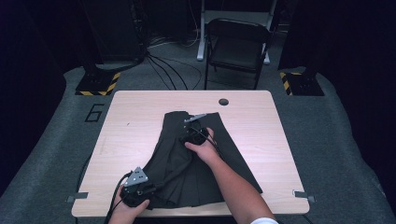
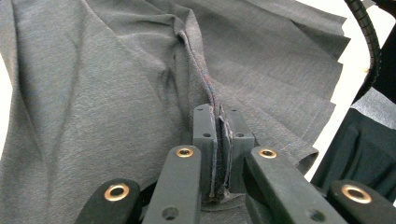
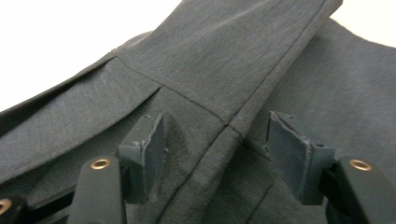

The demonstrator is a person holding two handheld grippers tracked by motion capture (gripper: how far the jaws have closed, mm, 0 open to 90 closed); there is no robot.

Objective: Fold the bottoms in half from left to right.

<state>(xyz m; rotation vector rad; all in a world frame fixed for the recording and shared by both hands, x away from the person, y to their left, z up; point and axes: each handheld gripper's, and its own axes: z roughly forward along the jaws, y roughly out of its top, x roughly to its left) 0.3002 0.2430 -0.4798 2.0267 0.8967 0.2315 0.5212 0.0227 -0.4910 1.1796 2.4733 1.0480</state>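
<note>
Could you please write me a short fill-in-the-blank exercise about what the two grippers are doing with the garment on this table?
1. The left gripper is ____ on a seam of the dark pleated skirt.
2. The right gripper hovers over the skirt's waistband with its jaws ____.
3. The skirt lies on a light ____ table.
4. Behind the table stands a black folding ____.

Missing words: shut; open; wooden; chair

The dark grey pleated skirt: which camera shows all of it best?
The high view: the dark grey pleated skirt lies whole on the wooden table. The left gripper view shows a hem fold pinched between shut jaws; the right gripper view shows the waistband seam between open jaws.
</note>
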